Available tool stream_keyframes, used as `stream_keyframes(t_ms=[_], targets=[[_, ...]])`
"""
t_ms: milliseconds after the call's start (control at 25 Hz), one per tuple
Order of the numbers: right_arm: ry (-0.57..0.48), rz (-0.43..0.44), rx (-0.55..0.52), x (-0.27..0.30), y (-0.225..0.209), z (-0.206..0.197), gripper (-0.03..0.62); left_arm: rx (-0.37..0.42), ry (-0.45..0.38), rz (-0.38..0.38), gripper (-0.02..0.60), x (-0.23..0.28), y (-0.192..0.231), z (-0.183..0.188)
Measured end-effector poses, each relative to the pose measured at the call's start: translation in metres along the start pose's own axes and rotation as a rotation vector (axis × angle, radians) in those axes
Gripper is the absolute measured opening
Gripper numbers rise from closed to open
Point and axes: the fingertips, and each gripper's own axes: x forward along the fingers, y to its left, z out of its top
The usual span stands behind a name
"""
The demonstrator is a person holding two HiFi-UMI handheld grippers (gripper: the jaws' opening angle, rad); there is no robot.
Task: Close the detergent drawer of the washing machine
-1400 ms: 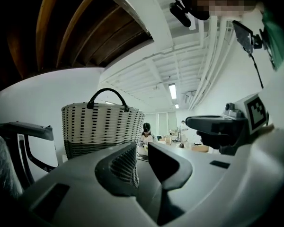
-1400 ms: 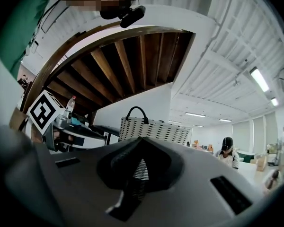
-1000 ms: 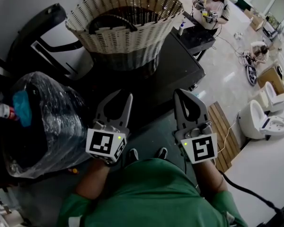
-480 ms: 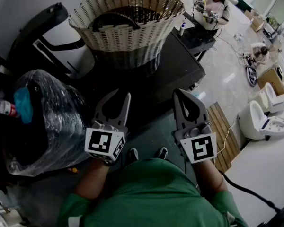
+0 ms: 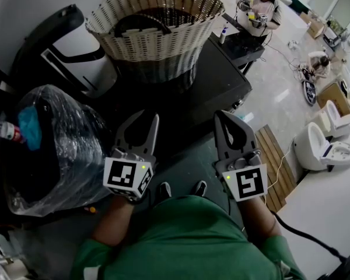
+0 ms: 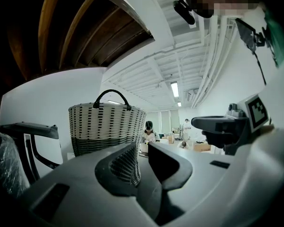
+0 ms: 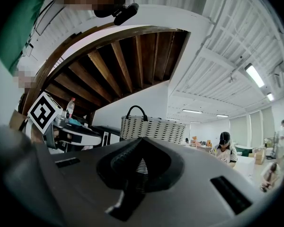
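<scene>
The washing machine [image 5: 213, 83] is a dark box below me, seen from above, with a wicker basket [image 5: 157, 22] on its top. I cannot make out a detergent drawer in any view. My left gripper [image 5: 147, 120] hovers over the machine's near edge, open, with a narrow gap between its pads and nothing in it. My right gripper [image 5: 221, 116] is beside it to the right, shut on nothing, pads pressed together. The left gripper view has the left gripper [image 6: 142, 160] pointing at the basket [image 6: 106, 129]. The right gripper [image 7: 141, 150] also faces the basket [image 7: 154, 129].
A black bin wrapped in clear plastic [image 5: 46, 150] stands at my left, with a bottle [image 5: 3, 132] on its far side. A slatted wooden pallet [image 5: 274, 156] and white toilets [image 5: 326, 147] lie to the right. A seated person [image 5: 262, 4] works at the back.
Both grippers have stayed almost still; the left one has drifted slightly to the left. The view has shifted a little, so the basket sits a bit higher.
</scene>
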Motion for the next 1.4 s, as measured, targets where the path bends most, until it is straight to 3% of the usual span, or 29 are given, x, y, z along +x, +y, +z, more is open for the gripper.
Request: stream_keyframes(t_ms=[1400], targets=[[0.014,0.021,0.038,-0.013,0.013,-0.008,0.021,0.002,0.027,0.005,0.091,-0.013,-0.01,-0.009]])
